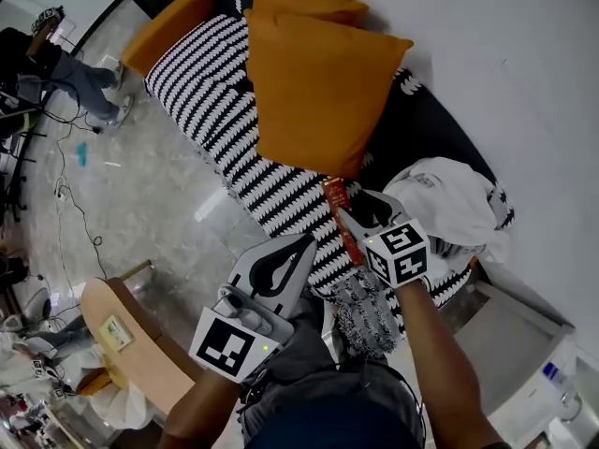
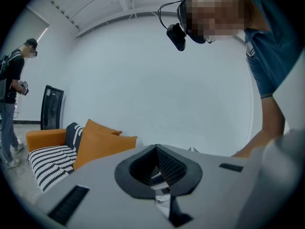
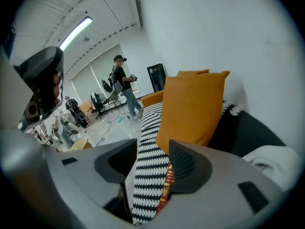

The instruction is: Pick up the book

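A thin red book (image 1: 342,221) lies on the black-and-white striped sofa seat (image 1: 215,101), just below the big orange pillow (image 1: 318,92). My right gripper (image 1: 360,206) hovers right over it, jaws open. In the right gripper view the book (image 3: 167,187) shows in the gap of the right gripper (image 3: 153,147), close against the right pad (image 3: 186,168); the left pad is clear of it. My left gripper (image 1: 301,246) hangs lower left, off the sofa's edge, with nothing in it. In the left gripper view the tips of the left gripper (image 2: 156,148) meet.
A crumpled white cloth (image 1: 449,199) lies on the sofa's dark part to the right. A fringed patterned throw (image 1: 367,314) hangs by my legs. A wooden table (image 1: 122,335) stands lower left, a white cabinet (image 1: 524,344) lower right. A person (image 3: 125,85) stands far off; cables (image 1: 70,171) cross the floor.
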Available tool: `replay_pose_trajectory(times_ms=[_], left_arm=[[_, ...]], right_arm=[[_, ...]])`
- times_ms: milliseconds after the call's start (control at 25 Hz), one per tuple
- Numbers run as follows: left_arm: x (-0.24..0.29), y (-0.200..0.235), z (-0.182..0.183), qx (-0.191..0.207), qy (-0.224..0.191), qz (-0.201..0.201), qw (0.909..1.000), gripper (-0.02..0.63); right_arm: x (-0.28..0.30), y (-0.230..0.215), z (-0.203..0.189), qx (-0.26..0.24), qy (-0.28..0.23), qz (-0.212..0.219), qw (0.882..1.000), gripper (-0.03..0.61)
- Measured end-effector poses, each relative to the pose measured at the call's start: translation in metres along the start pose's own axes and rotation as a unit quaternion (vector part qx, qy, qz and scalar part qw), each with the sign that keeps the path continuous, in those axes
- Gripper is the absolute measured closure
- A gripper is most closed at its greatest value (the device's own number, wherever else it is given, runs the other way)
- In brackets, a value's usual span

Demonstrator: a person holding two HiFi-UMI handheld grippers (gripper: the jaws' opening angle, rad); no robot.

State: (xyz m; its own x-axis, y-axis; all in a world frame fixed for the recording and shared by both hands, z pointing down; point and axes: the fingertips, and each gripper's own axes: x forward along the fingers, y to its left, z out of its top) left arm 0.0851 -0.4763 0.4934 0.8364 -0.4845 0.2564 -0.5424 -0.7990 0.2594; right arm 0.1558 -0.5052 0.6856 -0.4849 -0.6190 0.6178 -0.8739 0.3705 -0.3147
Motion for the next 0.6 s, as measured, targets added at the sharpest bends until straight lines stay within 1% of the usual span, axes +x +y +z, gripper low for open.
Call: replay_pose_trajectory(times_ms=[120,240,280,400,600], left_arm=[[0.004,0.012,-0.011,-0.006,0.003,0.001,1.0,0.611],[0.008,0.023,-0.014,-0.011,-0.007,0.002,0.9999,0.611],[0.009,0.025,-0.017,-0.015,-0.003,0.002,0.9999,0.611],[0.011,0.032,-0.029,-0.026,0.011,0.005,0.9996,0.611],[0.013,0.047,-0.038,-0.041,0.01,0.009,0.9991,0.611]], right_arm=[[0.024,-0.009,-0.025,0.012,0.031,0.0,0.999,0.341],[0.042,-0.018,-0.049,0.026,0.061,-0.003,0.998,0.32],[0.048,-0.021,-0.056,0.03,0.069,-0.005,0.997,0.313],[0.063,-0.03,-0.077,0.04,0.095,-0.009,0.995,0.304],[0.089,-0.04,-0.115,0.058,0.145,-0.014,0.988,0.293]])
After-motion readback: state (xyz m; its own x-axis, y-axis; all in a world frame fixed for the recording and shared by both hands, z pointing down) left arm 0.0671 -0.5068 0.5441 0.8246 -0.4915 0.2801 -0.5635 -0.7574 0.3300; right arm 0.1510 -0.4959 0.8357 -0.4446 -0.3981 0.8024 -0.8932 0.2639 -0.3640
